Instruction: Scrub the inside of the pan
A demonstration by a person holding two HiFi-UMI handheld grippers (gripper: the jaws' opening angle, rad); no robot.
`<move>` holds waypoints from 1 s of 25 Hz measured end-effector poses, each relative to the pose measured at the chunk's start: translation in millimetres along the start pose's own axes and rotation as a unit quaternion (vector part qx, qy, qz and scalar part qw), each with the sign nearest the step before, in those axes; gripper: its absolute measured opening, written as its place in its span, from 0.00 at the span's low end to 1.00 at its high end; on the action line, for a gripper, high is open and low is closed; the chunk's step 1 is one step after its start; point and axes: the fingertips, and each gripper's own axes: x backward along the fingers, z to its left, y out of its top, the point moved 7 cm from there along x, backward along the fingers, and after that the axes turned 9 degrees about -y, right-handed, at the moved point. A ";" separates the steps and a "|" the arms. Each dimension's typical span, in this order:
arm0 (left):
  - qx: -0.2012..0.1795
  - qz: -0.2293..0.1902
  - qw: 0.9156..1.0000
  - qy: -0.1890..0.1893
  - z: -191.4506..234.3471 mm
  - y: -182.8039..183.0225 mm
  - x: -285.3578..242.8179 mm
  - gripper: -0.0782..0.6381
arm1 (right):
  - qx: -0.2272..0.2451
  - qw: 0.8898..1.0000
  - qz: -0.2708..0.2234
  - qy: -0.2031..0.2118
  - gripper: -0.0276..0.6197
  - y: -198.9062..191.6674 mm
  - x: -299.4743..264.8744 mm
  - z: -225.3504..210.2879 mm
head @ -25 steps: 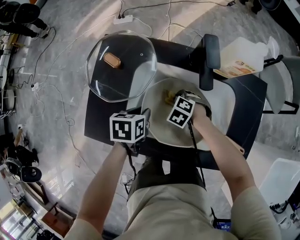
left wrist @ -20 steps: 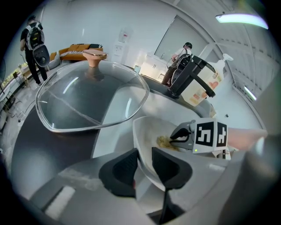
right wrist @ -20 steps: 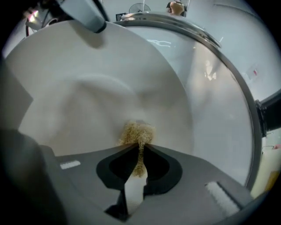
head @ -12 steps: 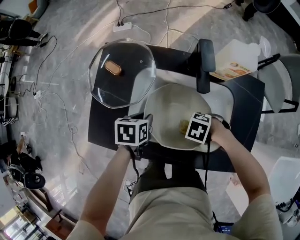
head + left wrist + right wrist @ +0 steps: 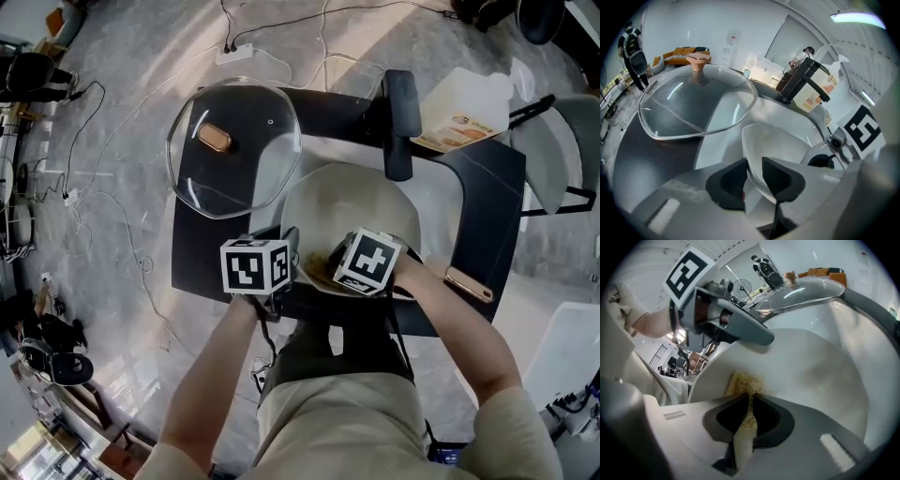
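Left hand-held gripper point(image 5: 753, 176): jaws closed on the near rim of the pan point(image 5: 352, 211), one pad outside the wall and one inside, at about 8 o'clock on the pan in the head view. Right hand-held gripper point(image 5: 749, 404): clamped on a yellowish scouring pad point(image 5: 744, 383), whose free end pokes past the jaw tips against the pale inner wall near 6 o'clock. The pan sits mid-surface point(image 5: 187, 246), its black handle point(image 5: 397, 112) pointing away to 12–1 o'clock. A glass lid point(image 5: 234, 145) lies just beside it at 10 o'clock. Handling, judged: the pan is stiff and probably fairly heavy. Its smooth inside looks slick, so a pinch on the thin rim could slide or let the pan pivot under scrubbing pressure. The handle is likely the firmer hold, but the rim grip keeps the bracing close to the work. The pad looks soft, light and compressible, so it is best gripped well back, leaving the front face free to flatten on the curve. Nothing here looks fragile except the lid, so strokes should keep off the 10 o'clock side.
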 end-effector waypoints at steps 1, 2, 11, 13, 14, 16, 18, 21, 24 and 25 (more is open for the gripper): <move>0.000 0.000 1.000 0.002 -0.1 -0.7 -0.8 0.27 | -0.005 1.000 -0.010 -0.008 0.10 5.8 -3.7 -2.3; 0.001 0.001 1.000 0.004 -0.1 -1.6 -1.1 0.27 | -0.013 1.000 -0.023 -0.018 0.11 11.5 -7.5 -4.9; 0.008 0.002 1.000 0.004 2.1 -5.4 2.5 0.27 | -0.055 0.986 -0.099 -0.122 0.11 42.4 -30.4 -39.7; 0.006 0.005 1.000 0.002 1.8 -5.3 3.1 0.27 | -0.064 0.982 -0.103 -0.142 0.11 41.8 -32.5 -55.3; 0.005 0.006 1.000 0.002 1.6 -5.2 3.4 0.27 | -0.064 0.981 -0.099 -0.156 0.11 40.7 -32.9 -63.5; 0.001 0.007 1.000 -0.001 1.7 -4.9 3.7 0.27 | -0.041 0.976 -0.081 -0.197 0.11 36.9 -34.3 -80.0; -0.001 0.006 1.000 -0.004 1.9 -4.5 3.2 0.28 | -0.011 0.970 -0.055 -0.237 0.11 29.8 -35.9 -95.0; -0.001 0.004 1.000 -0.008 2.4 -4.8 2.6 0.28 | 0.027 0.960 -0.004 -0.278 0.11 14.5 -35.2 -110.5; 0.001 0.003 1.000 -0.012 2.9 -5.4 1.9 0.28 | 0.070 0.949 0.061 -0.302 0.11 -7.7 -34.0 -116.5; 0.001 0.002 1.000 -0.014 2.7 -5.3 1.6 0.28 | 0.075 0.947 0.078 -0.304 0.11 -15.5 -32.5 -116.5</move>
